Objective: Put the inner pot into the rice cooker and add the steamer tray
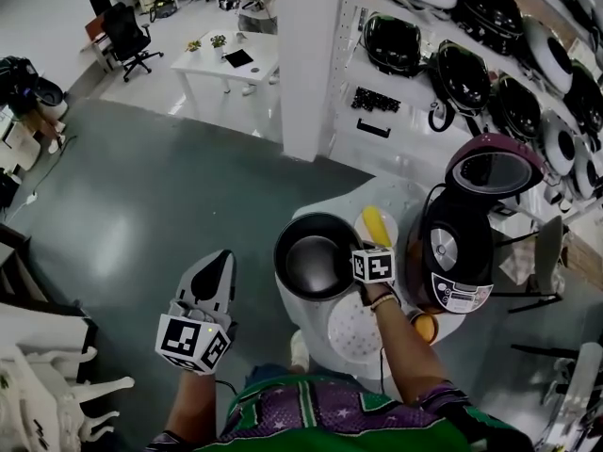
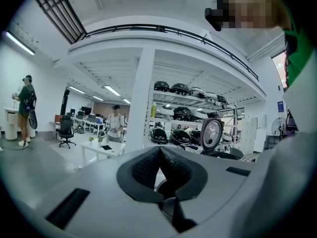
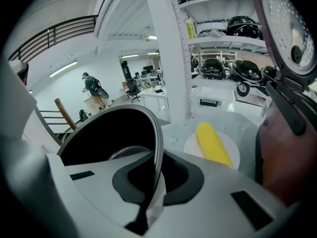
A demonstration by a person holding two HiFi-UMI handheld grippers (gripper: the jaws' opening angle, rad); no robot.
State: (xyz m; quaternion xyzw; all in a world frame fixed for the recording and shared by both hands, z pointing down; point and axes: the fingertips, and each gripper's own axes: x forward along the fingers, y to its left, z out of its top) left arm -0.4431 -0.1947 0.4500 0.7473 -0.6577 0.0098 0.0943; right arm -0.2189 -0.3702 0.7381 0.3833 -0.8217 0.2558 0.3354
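One inner pot (image 3: pixel 104 133), rim pinched in the right claw (image 3: pixel 154 180).

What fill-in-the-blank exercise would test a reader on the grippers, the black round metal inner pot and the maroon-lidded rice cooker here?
1. The right gripper is shut on the ____ of the black round metal inner pot.
2. The left gripper is shut and holds ____.
3. The lid of the maroon-lidded black rice cooker stands ____.

Missing words: rim; nothing; open.
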